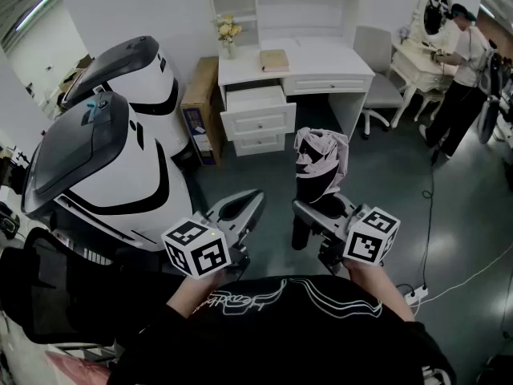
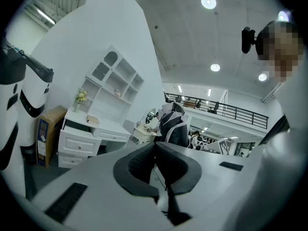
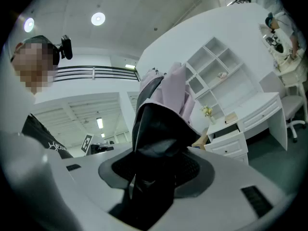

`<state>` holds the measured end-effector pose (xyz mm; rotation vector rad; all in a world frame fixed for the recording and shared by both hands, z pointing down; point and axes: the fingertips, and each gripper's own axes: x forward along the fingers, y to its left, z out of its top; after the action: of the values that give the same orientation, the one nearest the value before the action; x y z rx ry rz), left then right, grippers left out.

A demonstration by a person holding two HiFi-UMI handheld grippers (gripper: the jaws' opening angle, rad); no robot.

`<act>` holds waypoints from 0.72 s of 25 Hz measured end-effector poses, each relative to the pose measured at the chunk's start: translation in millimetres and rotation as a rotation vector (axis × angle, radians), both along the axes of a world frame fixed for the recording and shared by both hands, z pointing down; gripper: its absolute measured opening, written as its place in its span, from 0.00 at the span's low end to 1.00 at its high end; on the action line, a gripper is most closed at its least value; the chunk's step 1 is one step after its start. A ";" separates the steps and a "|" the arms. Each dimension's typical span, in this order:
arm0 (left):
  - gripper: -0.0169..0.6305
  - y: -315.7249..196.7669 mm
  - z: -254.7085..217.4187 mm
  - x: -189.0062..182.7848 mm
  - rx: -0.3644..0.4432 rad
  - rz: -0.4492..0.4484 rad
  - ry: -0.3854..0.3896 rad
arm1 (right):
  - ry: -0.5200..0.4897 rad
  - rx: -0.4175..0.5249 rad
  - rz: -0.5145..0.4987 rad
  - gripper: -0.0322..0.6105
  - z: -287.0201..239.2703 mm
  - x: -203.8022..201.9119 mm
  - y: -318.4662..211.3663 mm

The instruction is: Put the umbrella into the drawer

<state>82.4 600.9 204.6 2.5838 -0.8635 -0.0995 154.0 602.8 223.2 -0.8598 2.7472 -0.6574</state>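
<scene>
The folded umbrella [image 1: 321, 163], black with pale pink fabric, stands upright in my right gripper [image 1: 309, 215], which is shut on its lower black part. In the right gripper view the umbrella [image 3: 163, 114] fills the space between the jaws of that gripper [image 3: 159, 153]. My left gripper [image 1: 255, 197] hovers just left of it, shut with nothing in it; its pads [image 2: 144, 162] meet, and the umbrella [image 2: 174, 125] shows beyond them. Ahead stands a white desk [image 1: 321, 58] whose upper left drawer [image 1: 255, 103] is pulled open. It also shows as the drawer [image 3: 226, 129] in the right gripper view.
Two large white and black machine shells [image 1: 96, 159] crowd the left. A cardboard box [image 1: 200, 107] leans beside the desk. A book [image 1: 274, 60] and a flower vase [image 1: 228, 34] sit on top. A chair [image 1: 377, 79] and a person [image 1: 461, 79] are at right.
</scene>
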 end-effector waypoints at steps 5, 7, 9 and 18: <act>0.06 6.5 -9.3 0.9 0.019 0.019 -0.006 | 0.011 0.017 0.012 0.39 -7.2 -2.1 7.6; 0.06 7.1 -11.0 1.8 0.024 0.027 -0.011 | 0.008 0.020 0.018 0.39 -8.5 -2.3 8.6; 0.06 6.9 -12.2 5.0 0.029 0.033 -0.015 | 0.005 0.020 0.023 0.39 -8.8 -0.2 9.1; 0.06 0.9 0.3 2.0 0.013 0.044 -0.027 | 0.013 0.023 0.040 0.39 -1.4 -1.1 2.6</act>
<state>84.4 601.8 204.9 2.6199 -0.8181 -0.0582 152.8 605.4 221.8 -0.9149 2.7355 -0.6140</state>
